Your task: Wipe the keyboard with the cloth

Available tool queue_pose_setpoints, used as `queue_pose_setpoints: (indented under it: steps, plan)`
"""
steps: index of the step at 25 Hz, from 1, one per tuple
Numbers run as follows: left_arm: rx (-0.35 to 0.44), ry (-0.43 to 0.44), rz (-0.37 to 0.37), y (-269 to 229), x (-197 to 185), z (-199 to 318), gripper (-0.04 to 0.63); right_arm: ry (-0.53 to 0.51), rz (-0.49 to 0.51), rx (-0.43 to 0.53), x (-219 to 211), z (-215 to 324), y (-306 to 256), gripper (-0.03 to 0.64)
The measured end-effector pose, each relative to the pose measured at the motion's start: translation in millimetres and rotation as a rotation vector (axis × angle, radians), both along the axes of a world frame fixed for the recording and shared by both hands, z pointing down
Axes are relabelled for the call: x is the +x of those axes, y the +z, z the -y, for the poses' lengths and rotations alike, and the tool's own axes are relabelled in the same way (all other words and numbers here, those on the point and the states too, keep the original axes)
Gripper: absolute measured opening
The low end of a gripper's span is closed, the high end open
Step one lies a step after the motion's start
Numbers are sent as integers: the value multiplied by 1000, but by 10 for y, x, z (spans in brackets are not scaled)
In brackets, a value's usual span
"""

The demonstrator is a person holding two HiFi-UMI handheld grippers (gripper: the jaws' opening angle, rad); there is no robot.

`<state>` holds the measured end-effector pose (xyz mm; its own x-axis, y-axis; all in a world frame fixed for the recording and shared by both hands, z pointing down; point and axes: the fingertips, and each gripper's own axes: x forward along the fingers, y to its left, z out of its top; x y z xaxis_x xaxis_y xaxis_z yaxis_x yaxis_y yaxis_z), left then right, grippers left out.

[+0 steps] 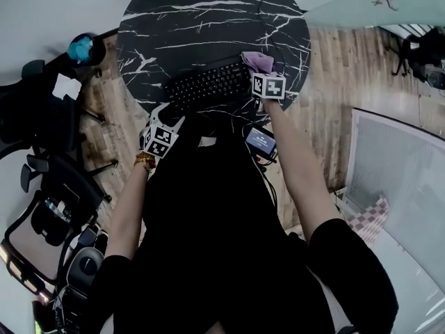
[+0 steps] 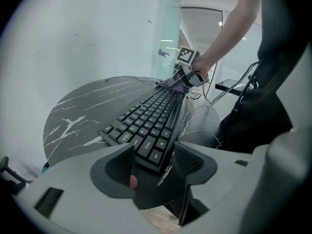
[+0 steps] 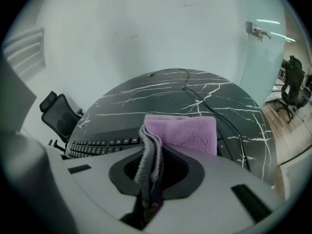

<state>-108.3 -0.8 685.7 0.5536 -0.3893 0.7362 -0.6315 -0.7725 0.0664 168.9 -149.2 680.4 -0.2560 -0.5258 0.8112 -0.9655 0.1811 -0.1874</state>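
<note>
A black keyboard [image 1: 208,85] lies at the near edge of a round black marble table [image 1: 208,19]. My left gripper [image 2: 153,162] is shut on the keyboard's [image 2: 151,116] near left end, a jaw on each side of the corner. In the head view the left gripper [image 1: 161,138] shows below the table's edge. My right gripper [image 3: 153,167] is shut on a folded purple and grey cloth [image 3: 185,133], which rests at the keyboard's right end [image 1: 259,62]. The right gripper [image 1: 268,85] sits just behind the cloth.
Office chairs [image 1: 49,186] stand on the wooden floor at the left. A thin cable [image 3: 219,116] runs across the table past the cloth. A small device with a lit screen [image 1: 261,141] hangs below the table edge. A glass partition [image 2: 168,28] rises behind the table.
</note>
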Motion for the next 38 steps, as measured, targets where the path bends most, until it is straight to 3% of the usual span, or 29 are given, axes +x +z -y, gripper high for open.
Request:
queue_pose_setpoints:
  steps: [8,16,26,32,38]
  plan:
    - [-5,5,-5,-14,-1,1,254,-39,56,-5,-353,-69,1,52]
    - [-17,15,9,-9,18,-5,254,-126,47,15,-717,-139,15,52]
    - [-26,41,22,3,5,-13,253,-115,10,62,-830,-146,-9,52]
    - [-9,57,18,-19,1,-15,253,-260,33,65,-1172,-274,55,52]
    - [-26,39,4,-4,-15,-5,253,-294,6,93,-1253,-277,41,52]
